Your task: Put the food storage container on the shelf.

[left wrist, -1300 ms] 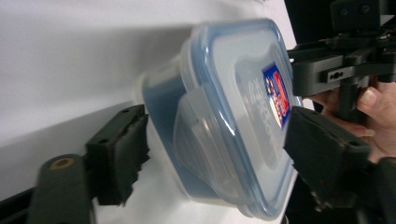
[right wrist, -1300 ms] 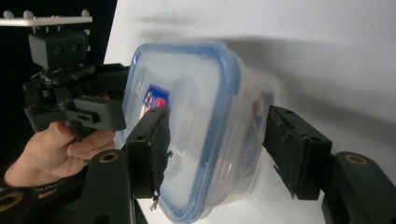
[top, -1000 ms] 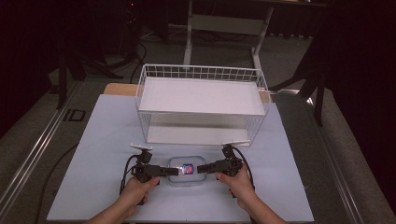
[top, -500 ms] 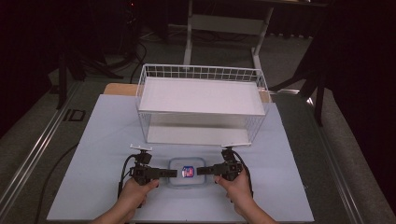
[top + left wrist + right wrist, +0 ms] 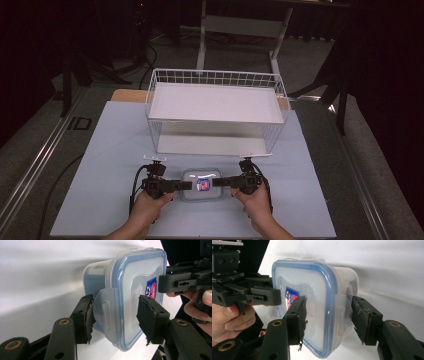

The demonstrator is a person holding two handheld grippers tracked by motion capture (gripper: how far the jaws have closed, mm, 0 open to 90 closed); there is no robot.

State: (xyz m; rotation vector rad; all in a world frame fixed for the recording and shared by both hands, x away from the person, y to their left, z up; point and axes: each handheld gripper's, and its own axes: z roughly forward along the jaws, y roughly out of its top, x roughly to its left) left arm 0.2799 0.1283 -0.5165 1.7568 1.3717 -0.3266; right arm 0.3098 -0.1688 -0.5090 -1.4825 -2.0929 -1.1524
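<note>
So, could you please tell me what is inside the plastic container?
The plastic container has its blue-rimmed lid on, and the cloudy walls hide the inside. Any contents cannot be made out.

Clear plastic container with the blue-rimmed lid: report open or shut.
Shut: the lid sits flush on the clear plastic container, side latch flaps folded down.

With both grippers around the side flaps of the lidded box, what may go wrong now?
1. The left gripper straddles a flap of the clear plastic box with blue-rimmed lid; closing may unlatch it rather than grip.
2. The right gripper straddles the opposite flap, so the lid may come loose.
3. A lift could catch the white wire basket just behind.
</note>
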